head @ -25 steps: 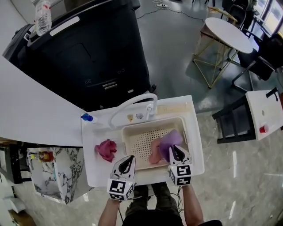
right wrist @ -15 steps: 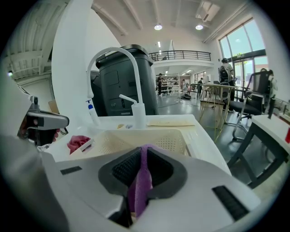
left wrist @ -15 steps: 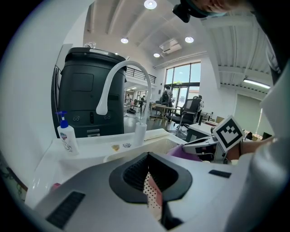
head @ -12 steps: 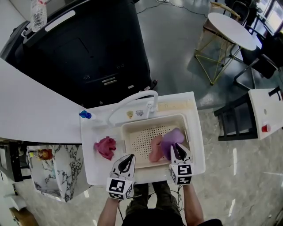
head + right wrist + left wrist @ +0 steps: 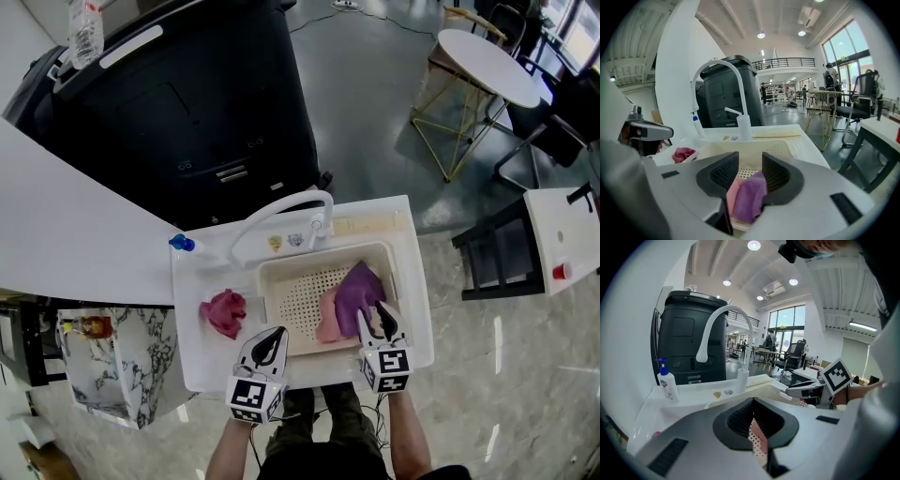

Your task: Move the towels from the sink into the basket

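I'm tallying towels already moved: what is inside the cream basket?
A purple towel lies partly over a pink towel at its right; the basket floor shows bare at left. Anything beneath the towels is covered.

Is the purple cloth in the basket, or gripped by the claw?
In the basket: the purple towel lies loose inside it; the right claw has just been opening, jaws off the towel between them.

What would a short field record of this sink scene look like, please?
Basket: cream, perforated, set in the sink unit
In basket: purple towel and pink towel, touching
Outside basket: red towel on the counter to its left
Right hand-held gripper: jaws just opened; purple towel shows between them, not pressed
Left hand-held gripper: jaws together, holding nothing
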{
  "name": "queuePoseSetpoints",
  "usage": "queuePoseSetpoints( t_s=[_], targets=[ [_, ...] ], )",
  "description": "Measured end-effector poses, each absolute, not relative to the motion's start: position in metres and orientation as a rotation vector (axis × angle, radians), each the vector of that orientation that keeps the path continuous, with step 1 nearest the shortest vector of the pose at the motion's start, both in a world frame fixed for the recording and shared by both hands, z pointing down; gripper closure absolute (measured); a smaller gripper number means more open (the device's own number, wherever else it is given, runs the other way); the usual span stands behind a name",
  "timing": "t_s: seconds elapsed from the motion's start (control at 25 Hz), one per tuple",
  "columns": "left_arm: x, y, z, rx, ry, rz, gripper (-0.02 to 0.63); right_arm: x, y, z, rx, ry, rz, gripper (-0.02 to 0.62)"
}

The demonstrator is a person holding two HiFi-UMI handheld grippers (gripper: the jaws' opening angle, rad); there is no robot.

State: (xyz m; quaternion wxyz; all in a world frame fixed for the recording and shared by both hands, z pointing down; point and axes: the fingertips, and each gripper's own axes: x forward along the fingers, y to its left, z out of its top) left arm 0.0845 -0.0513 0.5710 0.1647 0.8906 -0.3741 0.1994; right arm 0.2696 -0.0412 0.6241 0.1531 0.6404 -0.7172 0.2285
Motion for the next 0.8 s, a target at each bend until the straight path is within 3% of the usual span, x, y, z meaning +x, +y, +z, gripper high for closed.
queuePoseSetpoints(
  t_s=[0.8],
  targets=[
    [0.048, -0.061, 0.51, 2.582, -1.223, 0.461, 0.598, 0.233, -0.059, 0.554, 1.833, -2.185, 0.506, 0.437]
  ],
)
